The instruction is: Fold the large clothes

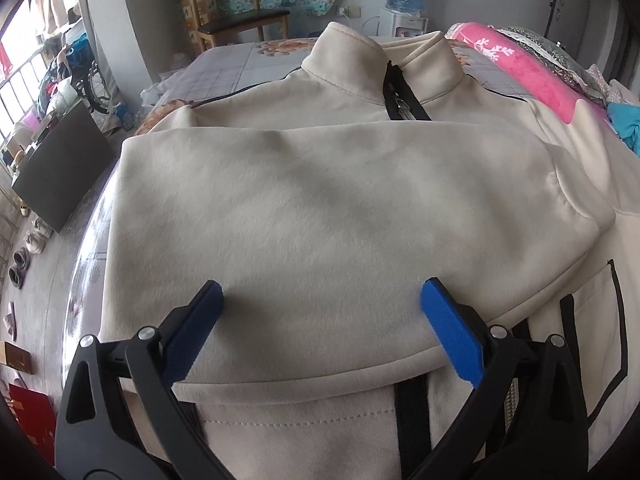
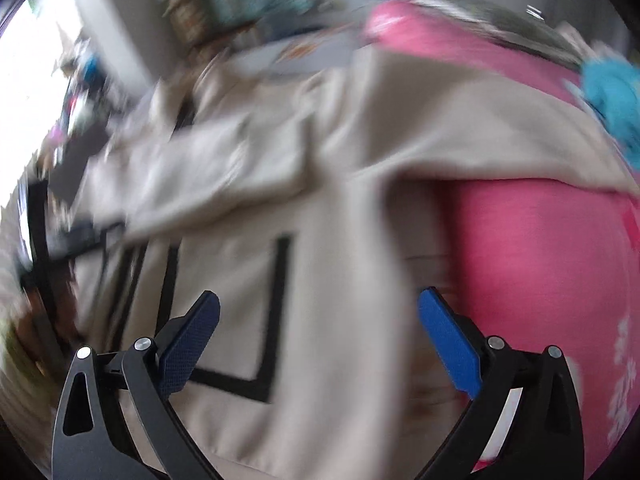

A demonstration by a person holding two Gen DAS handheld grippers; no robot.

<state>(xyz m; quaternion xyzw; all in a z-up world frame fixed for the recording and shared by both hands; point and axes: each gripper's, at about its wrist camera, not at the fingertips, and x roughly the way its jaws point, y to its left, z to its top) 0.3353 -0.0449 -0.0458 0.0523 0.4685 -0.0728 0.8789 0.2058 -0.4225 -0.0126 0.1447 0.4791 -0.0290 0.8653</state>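
Left gripper: our left gripper [image 1: 320, 312] sits nearest the lens, its blue pads spread as wide as they go over the folded sleeve, with cloth under the gap but nothing pinched; we judge it has let go so the fold can lie flat.

Right gripper: our right gripper [image 2: 319, 328] is just as wide apart and holds nothing; it hangs over the jacket's right front, near the pink blanket.

Bed: we work on the bed [image 1: 224, 72], whose flat top gives the cloth room to spread.

Jacket: the cream jacket [image 1: 580, 152] lies front up on the bed, collar [image 1: 344, 60] at the far end and zip [image 1: 404, 100] closed at the neck, which we judge keeps the two fronts from sliding during folding.

Sleeve: one sleeve [image 1: 320, 200] lies folded across the chest, its lower edge just above the black stripes; we read this as the first fold, with the other side still to do.

Blanket: the pink blanket [image 2: 532, 248] lies against the jacket's right side, and the cream cloth drapes over part of it.

Pocket: a black-outlined pocket [image 2: 256, 320] sits between and beyond the right pads.

Hidden: the jacket's hem is cut off by the frame edge and both grippers' bodies.

Hard to make out: the right wrist view is smeared by motion, so we cannot tell where the second sleeve ends or how it lies.
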